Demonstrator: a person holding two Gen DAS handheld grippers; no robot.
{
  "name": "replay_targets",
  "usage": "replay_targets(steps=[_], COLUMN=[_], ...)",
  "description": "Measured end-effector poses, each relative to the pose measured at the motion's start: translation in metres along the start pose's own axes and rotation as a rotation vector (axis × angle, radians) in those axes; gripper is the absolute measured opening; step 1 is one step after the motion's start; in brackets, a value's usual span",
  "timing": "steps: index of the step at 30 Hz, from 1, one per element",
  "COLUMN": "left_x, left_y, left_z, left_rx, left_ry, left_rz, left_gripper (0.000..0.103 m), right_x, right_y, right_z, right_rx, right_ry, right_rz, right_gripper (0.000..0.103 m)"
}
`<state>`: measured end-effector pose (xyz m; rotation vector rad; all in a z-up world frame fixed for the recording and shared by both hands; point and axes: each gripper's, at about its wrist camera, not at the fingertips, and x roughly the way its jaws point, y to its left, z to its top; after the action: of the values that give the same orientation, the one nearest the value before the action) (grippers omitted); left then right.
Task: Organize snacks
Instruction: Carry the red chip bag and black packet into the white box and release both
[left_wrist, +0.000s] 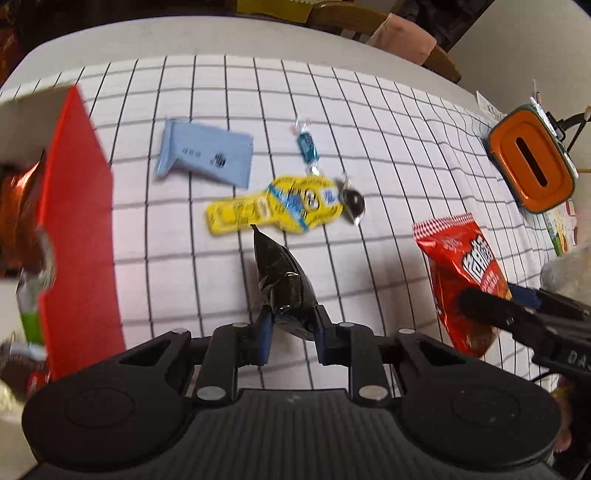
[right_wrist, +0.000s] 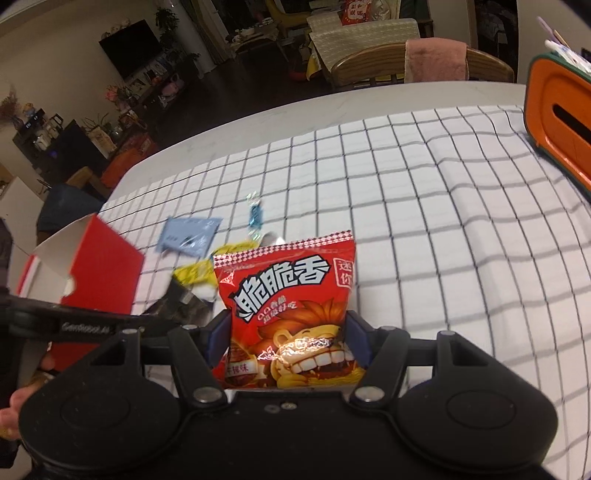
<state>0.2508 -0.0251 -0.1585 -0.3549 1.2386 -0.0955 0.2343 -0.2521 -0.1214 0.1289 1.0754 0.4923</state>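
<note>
Red snack bag (right_wrist: 288, 295), black packet (left_wrist: 284, 291), yellow wrapper (left_wrist: 273, 205), white black-gridded cloth (left_wrist: 369, 110)

A: Anything legible?
B: The red snack bag (right_wrist: 286, 295) says "脆脆香" in big white characters, with "迷你" in its corner.
A: Elsewhere?
B: "GenRobot.AI" on the black arm of the left tongs (right_wrist: 88, 326). The other wrappers blur.

A checked cloth (left_wrist: 369, 122) is being borne by the table (left_wrist: 147, 37); a blue packet (left_wrist: 207, 155), yellow packet (left_wrist: 273, 205) and orange box (left_wrist: 532, 170) are being carried on it.
</note>
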Motion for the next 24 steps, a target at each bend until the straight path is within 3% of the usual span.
replay_targets(steps=[6,10,18,24], left_x=[-0.025,-0.043,-0.064,-0.062], left_y=[0.005,0.009,0.022,0.014], left_z=[-0.019,-0.028,-0.046,-0.051], left_rx=[0.011,0.014,0.048,0.096], left_ry=[-0.011,-0.019,-0.013,-0.007], left_rz=[-0.023,-0.041,-0.045,-0.035], left_gripper=[0.020,0.010,0.010,0.010], right_x=[-0.022,-0.035,-0.053,-0.062], right_y=[0.016,0.028,0.056,0.055], right_z=[-0.027,-0.038,-0.053,-0.069], right_rx=[0.028,0.055,0.067,0.141], right_ry=[-0.006,-0.018,-0.047,-0.069], right_rz=[0.025,0.033,0.049,0.064], right_gripper=[0.064,0.064,0.064,0.064])
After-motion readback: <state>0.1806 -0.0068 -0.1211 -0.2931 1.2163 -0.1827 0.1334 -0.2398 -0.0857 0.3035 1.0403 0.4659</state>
